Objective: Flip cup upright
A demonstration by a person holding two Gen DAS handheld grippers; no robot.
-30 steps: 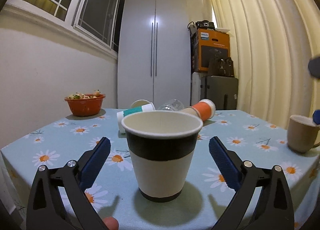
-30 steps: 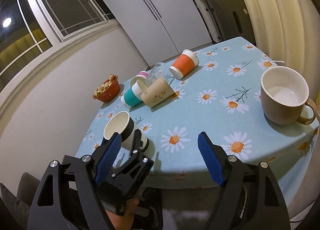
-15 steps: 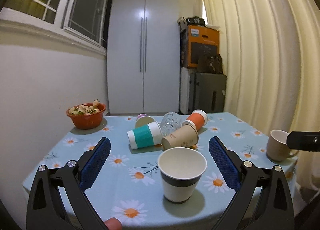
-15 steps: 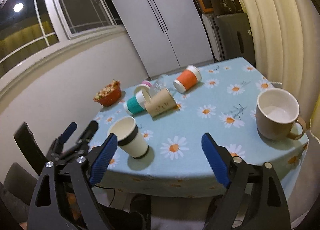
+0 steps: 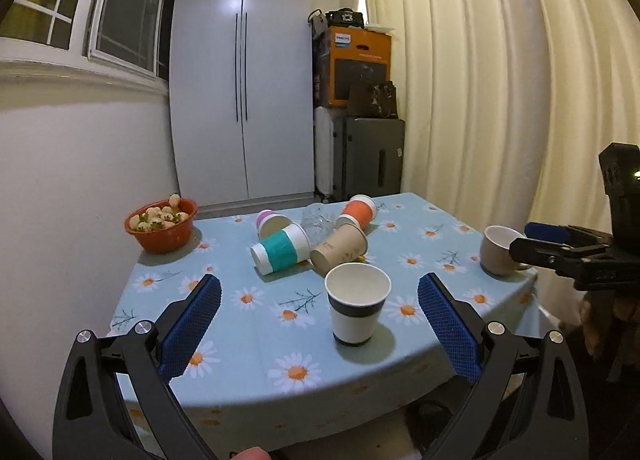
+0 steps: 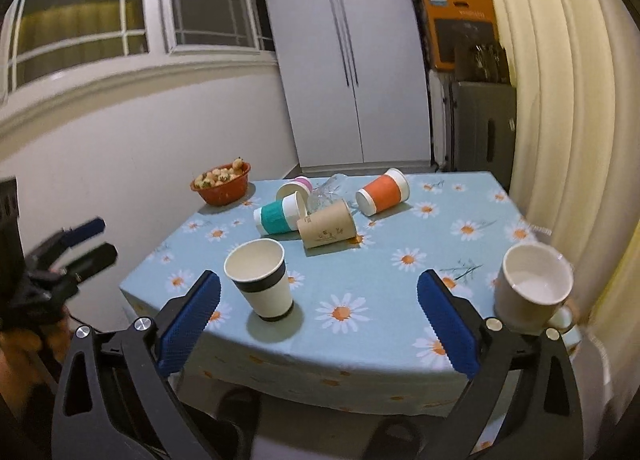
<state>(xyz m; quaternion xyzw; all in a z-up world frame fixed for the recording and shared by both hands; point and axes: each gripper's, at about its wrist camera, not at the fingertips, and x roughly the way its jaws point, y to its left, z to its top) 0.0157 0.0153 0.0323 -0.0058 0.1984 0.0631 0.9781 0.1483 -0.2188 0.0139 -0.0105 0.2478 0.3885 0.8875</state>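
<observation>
My left tool (image 5: 319, 322) is released and empty, and so is my right tool (image 6: 319, 318), jaws spread wide. The black-banded paper cup (image 5: 357, 308) stands upright on the tabletop (image 5: 248, 360), just ahead of the left tool and slightly right of its centre, clear of both pads. I judge that cup finished. For the next one, I would approach the tan cup (image 5: 339, 250) lying further ahead, gripping its side wall gently so the paper does not crush. The clear glass (image 5: 318, 218) behind it is hard to make out.
</observation>
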